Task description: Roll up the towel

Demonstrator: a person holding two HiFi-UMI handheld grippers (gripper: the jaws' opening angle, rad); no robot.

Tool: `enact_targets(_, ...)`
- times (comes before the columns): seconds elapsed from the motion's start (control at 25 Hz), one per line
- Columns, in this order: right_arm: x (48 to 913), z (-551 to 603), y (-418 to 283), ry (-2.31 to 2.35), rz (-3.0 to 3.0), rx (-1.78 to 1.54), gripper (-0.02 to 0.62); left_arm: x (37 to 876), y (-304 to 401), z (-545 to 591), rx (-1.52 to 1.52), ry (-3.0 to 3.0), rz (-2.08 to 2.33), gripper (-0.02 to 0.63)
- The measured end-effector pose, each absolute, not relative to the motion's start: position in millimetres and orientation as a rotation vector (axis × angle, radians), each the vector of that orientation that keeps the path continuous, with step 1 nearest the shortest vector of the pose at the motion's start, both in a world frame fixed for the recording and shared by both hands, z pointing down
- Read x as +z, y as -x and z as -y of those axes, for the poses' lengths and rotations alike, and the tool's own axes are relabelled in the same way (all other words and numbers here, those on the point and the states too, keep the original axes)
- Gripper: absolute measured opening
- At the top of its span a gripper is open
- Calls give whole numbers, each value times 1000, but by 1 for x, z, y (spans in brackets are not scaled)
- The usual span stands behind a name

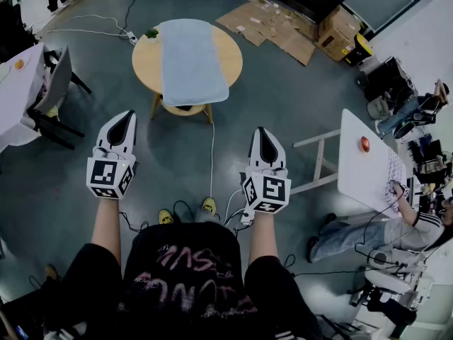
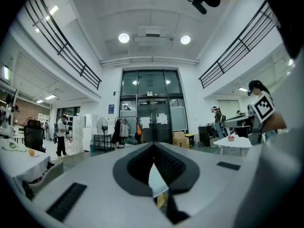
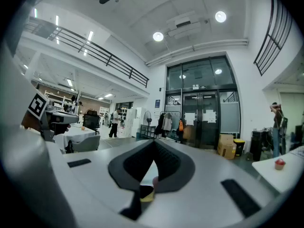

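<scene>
**Spotter:** Where's the towel lying?

**Operator:** I'm seeing the towel [image 1: 192, 61] spread flat on the table [image 1: 147, 64], straight ahead at twelve o'clock and well apart from both grippers. Its long axis is running twelve to six.

**Spotter:** And the grippers?

**Operator:** I'm holding the left gripper [image 1: 127, 114] and the right gripper [image 1: 260, 130] level, both pressed together and pinching nothing. The towel's sitting at one o'clock from the left and eleven from the right, so neither looks nearer. I reckon I'm stepping in first.

towel [image 1: 192, 61]: soft matt cloth, seemingly terry | tabletop [image 1: 147, 61]: smooth pale wood | floor [image 1: 283, 105]: smooth grey, slight sheen
</scene>
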State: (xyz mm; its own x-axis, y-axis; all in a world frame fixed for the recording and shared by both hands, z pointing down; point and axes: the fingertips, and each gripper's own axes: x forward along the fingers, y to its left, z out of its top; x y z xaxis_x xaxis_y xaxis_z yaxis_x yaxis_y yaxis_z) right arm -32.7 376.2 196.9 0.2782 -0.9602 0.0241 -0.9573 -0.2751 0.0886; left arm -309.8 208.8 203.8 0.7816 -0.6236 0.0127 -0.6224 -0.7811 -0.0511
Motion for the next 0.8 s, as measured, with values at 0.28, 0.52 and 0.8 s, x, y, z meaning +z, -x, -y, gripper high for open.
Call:
enact_targets(0.28, 197, -378, 28, -2461, 1820, -42, 3, 204, 304, -211, -51, 2914, -995, 8)
enact_targets(0.52, 198, -379, 31, -2418, 1805, -50, 5, 209, 301, -216, -144, 2856, -943, 8)
enact_targets(0.8, 217, -377, 24, -2399, 1785, -33, 6, 236, 288, -214, -240, 2857, -888, 8)
